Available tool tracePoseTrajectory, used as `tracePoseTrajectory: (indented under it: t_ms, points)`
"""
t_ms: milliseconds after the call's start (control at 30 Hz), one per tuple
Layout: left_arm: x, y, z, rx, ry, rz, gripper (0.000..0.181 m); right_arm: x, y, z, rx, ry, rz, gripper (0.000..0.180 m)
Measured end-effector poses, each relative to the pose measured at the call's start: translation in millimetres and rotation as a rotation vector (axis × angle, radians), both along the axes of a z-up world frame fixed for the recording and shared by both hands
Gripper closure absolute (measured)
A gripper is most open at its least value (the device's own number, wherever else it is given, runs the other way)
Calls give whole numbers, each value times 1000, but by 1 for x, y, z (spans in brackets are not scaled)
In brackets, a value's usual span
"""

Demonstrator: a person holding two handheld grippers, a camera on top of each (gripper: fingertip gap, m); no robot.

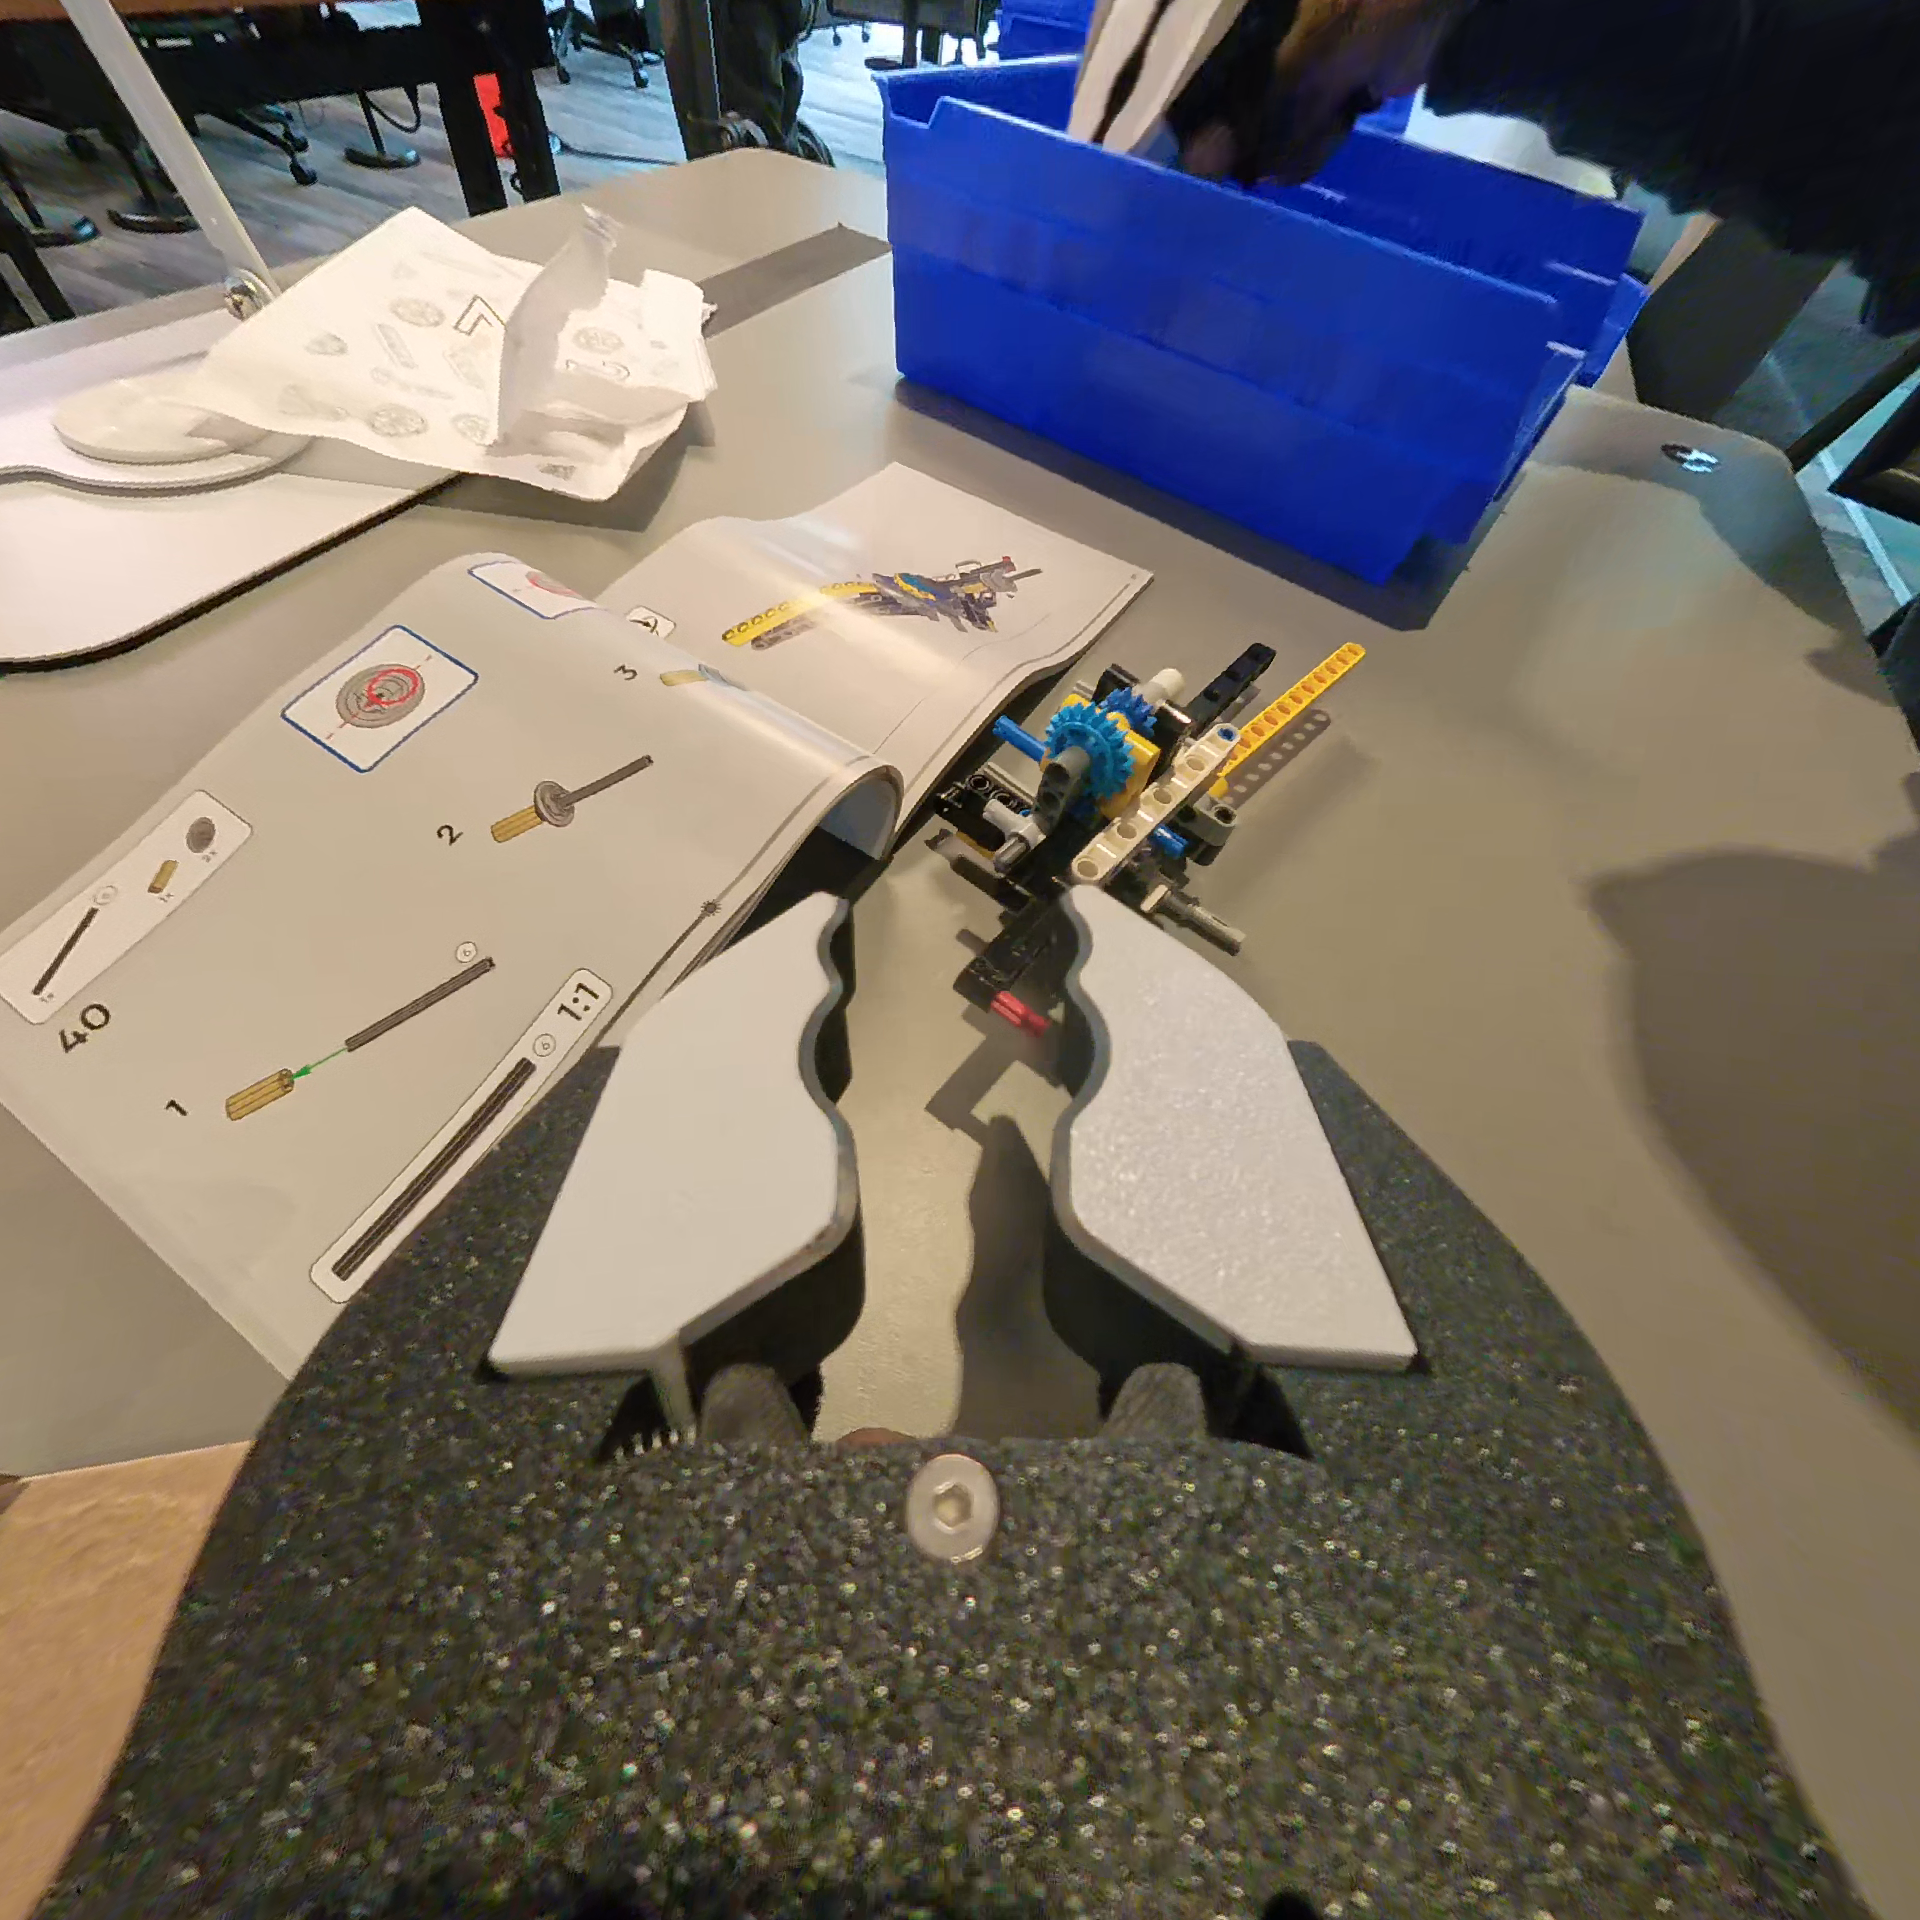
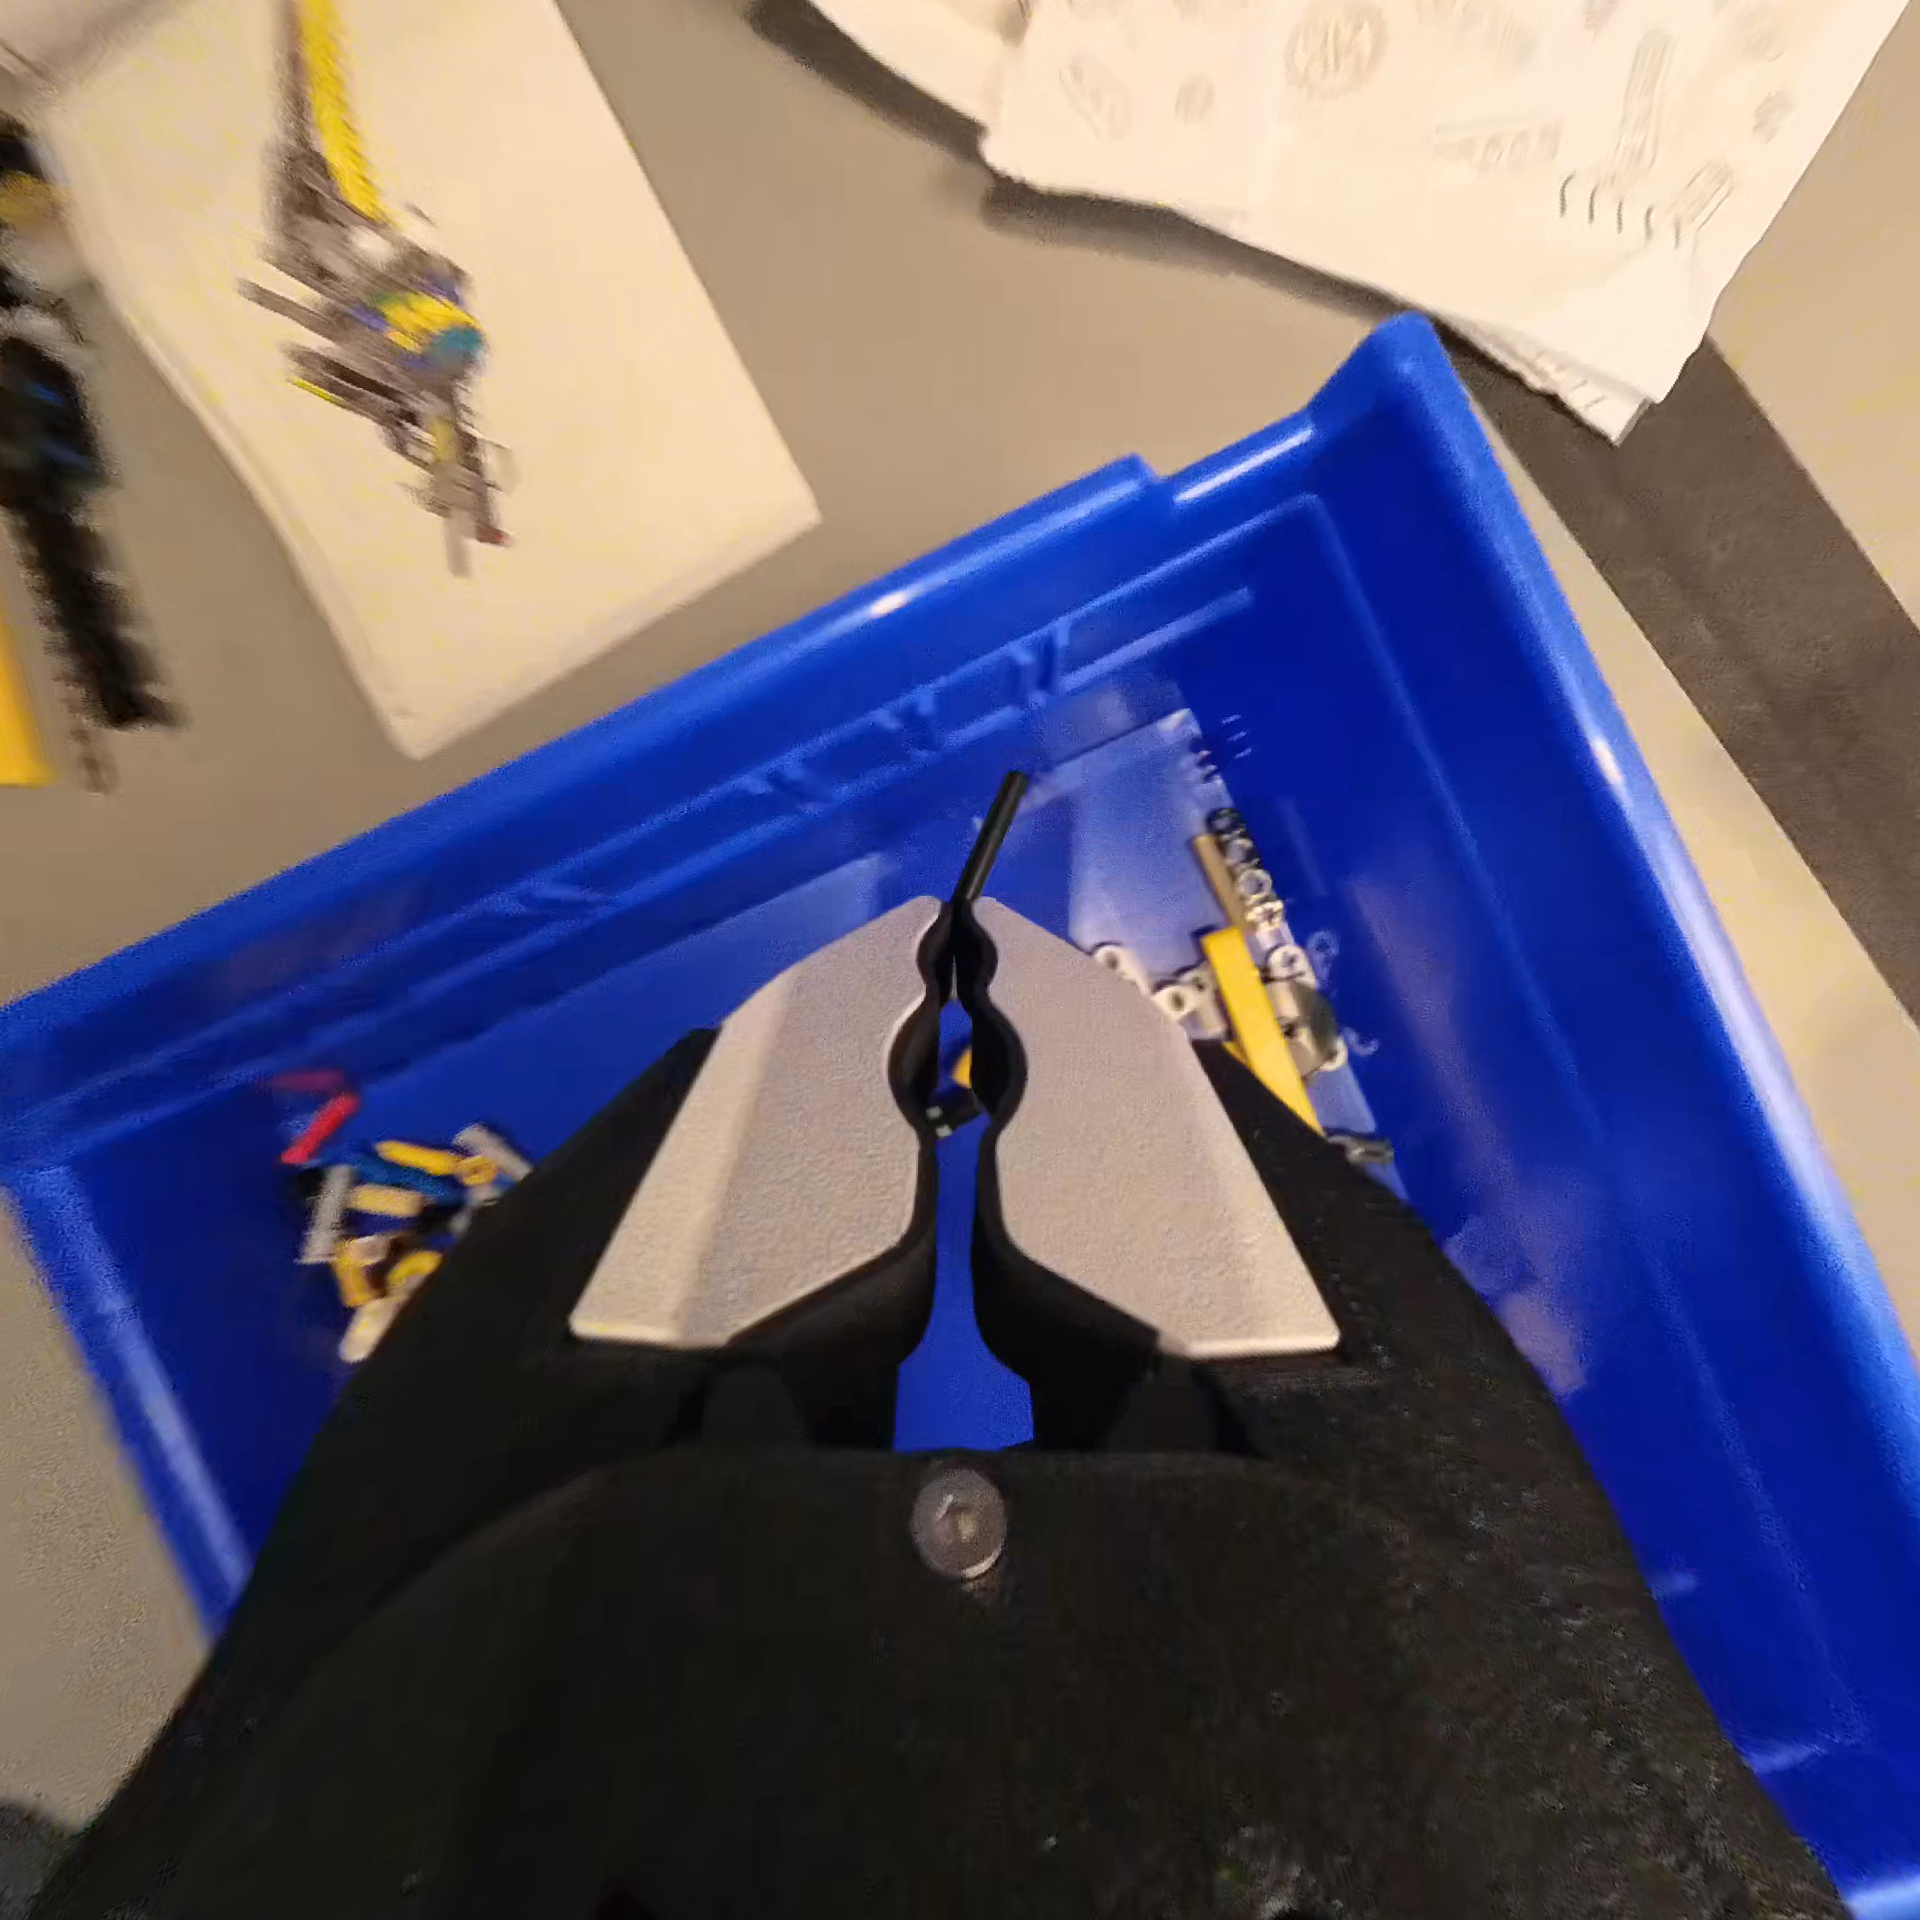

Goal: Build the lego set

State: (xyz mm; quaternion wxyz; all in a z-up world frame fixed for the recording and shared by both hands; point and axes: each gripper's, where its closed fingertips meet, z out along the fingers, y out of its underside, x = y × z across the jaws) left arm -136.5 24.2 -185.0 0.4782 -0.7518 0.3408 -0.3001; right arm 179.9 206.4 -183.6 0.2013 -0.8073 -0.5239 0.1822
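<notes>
A part-built lego model (image 1: 1127,790) with a blue gear and a long yellow beam lies on the grey table beside the open instruction booklet (image 1: 436,862). My left gripper (image 1: 961,920) is open and empty, its fingertips just short of the model's near end. My right gripper (image 2: 961,914) is shut on a thin black axle (image 2: 992,836) that sticks out past its fingertips, over the blue parts bin (image 2: 1455,582). Loose lego pieces (image 2: 395,1184) lie in the bin. The model shows blurred at the left edge of the right wrist view (image 2: 52,499).
The blue bin (image 1: 1195,343) stands at the back right of the table, with the other gripper and a dark-sleeved arm (image 1: 1714,114) over it. Torn paper bags (image 1: 468,353) and a lamp base (image 1: 156,436) sit back left. The table edge runs along the right. One gripper's finger ends stand about 35 cm off the other's.
</notes>
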Motion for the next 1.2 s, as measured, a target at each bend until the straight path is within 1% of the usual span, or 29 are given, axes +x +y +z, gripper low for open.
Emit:
tracePoseTrajectory:
  t_ms: [67,200,267,300,367,467,600,733,800,933,1033,1067,1167,1200]
  points:
    - [0,-3,2,5,-11,-11,144,3,-18,26,-24,118,-31,180]
    - [1,-10,4,12,-24,-37,144,10,-62,86,-52,416,-75,180]
    - [1,-12,5,14,-30,-52,145,9,-84,101,-51,482,-79,180]
    - [2,-14,4,11,-30,-58,145,8,-92,100,-30,462,-82,180]
    - [3,-16,4,9,-25,-71,145,9,-101,89,31,379,-96,180]
    - [4,-20,2,10,-13,-88,145,14,-99,66,94,234,-90,180]
    - [5,-23,1,12,-2,-93,145,12,-89,24,25,83,-77,178]
    - [5,-23,1,17,5,-90,145,-1,-94,-12,-43,-18,-36,165]
    - [4,-23,3,18,-9,-84,145,-3,-93,-24,-24,-63,-27,157]
    - [1,-21,7,11,-50,-73,145,-2,-97,-41,-25,-95,-31,148]
    - [-1,-20,9,5,-70,-68,145,5,-96,-54,18,-170,-24,148]
    - [-1,-20,9,5,-73,-68,145,4,-94,-54,46,-166,-20,148]
    - [-2,-20,10,7,-78,-63,145,2,-100,-54,46,-169,5,161]
    - [-2,-20,10,9,-78,-60,145,1,-102,-54,48,-168,17,172]
